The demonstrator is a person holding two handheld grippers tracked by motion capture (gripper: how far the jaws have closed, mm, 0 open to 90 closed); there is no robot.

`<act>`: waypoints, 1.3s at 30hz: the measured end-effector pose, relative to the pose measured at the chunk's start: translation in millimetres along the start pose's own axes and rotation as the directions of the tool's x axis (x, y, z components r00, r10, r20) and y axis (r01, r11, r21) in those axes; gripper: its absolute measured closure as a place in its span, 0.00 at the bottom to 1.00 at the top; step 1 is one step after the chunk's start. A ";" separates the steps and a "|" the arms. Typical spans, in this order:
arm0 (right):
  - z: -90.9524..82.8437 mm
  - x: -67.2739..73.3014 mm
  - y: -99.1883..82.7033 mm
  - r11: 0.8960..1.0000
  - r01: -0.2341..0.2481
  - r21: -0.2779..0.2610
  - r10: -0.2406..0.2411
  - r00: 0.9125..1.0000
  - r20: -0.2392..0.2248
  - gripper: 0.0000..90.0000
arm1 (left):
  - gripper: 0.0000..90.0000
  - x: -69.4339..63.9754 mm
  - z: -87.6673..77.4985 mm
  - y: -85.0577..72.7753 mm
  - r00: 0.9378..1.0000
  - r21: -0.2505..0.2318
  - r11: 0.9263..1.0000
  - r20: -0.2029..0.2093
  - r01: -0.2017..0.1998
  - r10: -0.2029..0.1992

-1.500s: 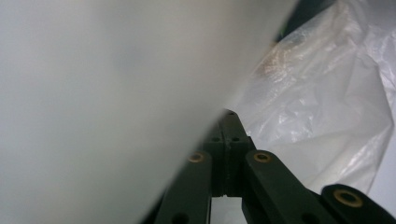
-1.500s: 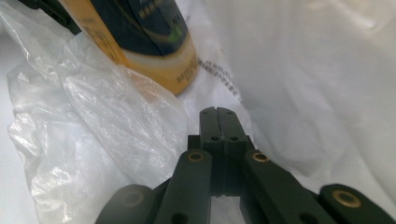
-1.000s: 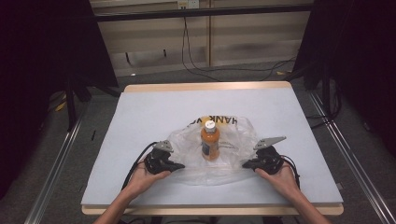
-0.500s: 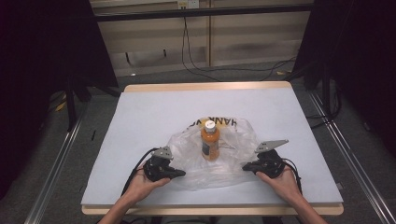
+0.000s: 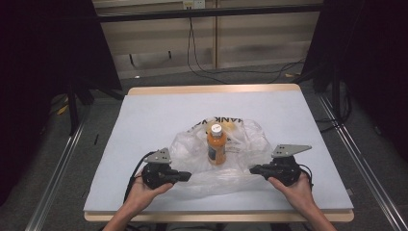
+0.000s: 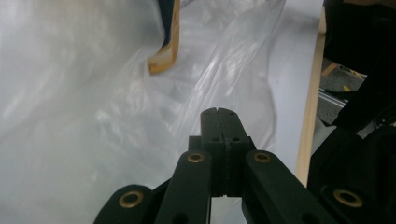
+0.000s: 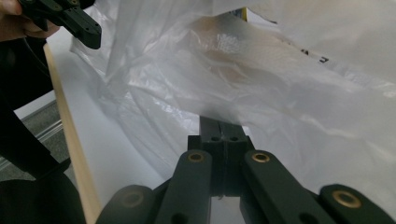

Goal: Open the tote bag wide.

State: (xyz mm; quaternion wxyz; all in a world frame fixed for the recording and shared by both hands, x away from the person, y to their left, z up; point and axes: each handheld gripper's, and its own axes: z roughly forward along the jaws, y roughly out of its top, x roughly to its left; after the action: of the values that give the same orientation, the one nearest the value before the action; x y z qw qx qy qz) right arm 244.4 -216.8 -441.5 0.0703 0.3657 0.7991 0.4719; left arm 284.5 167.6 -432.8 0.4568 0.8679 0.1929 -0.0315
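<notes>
Between our two grippers stands the orange bottle (image 5: 216, 146), upright on the clear plastic bag (image 5: 240, 168). Left gripper (image 5: 185, 177) jaws are pressed together; right gripper (image 5: 253, 169) pinches the bag's edge, roughly equally near.

A bag (image 5: 226, 159) is spread on the near middle of the table (image 5: 159, 115). A bottle (image 5: 216, 145) is stood upright on the bag, near its centre. The left gripper (image 5: 185, 176) is held at the bag's near left edge, and the right gripper (image 5: 253, 169) at its near right edge, the bottle being placed between them and slightly behind. Both grippers are pointed inward toward the bag.
</notes>
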 end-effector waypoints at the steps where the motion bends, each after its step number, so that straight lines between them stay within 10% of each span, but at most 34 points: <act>1: 0.0 0.0 0.0 1.000 0.000 0.000 0.000 1.000 0.000 1.00 | 1.00 0.0 0.0 0.0 1.000 0.000 1.000 0.000 0.000 0.000; 9: -24.9 11.2 11.9 0.998 0.017 -0.057 -0.017 1.000 0.000 1.00 | 1.00 -9.8 -8.1 31.8 0.998 -0.067 0.995 0.000 -0.069 0.069; 20: -52.0 11.7 21.7 0.994 0.042 -0.104 -0.039 0.999 0.030 1.00 | 1.00 10.0 -12.5 47.7 0.998 -0.121 0.992 -0.046 -0.041 0.035; 28: -63.0 8.9 63.1 0.983 0.089 -0.159 -0.084 0.996 0.039 1.00 | 1.00 24.6 -12.1 70.5 0.997 -0.141 0.989 -0.064 -0.043 0.035; 39: 7.1 -13.0 87.3 0.994 0.094 -0.049 -0.095 0.995 -0.030 1.00 | 1.00 59.2 24.1 92.5 0.997 -0.025 0.999 -0.075 -0.030 0.028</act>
State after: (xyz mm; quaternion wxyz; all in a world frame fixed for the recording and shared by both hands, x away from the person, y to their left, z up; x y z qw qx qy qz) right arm 302.3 -195.2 -378.1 0.0884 0.3182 0.8051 0.4926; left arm 375.8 119.3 -388.2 0.4607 0.8652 0.1977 0.0101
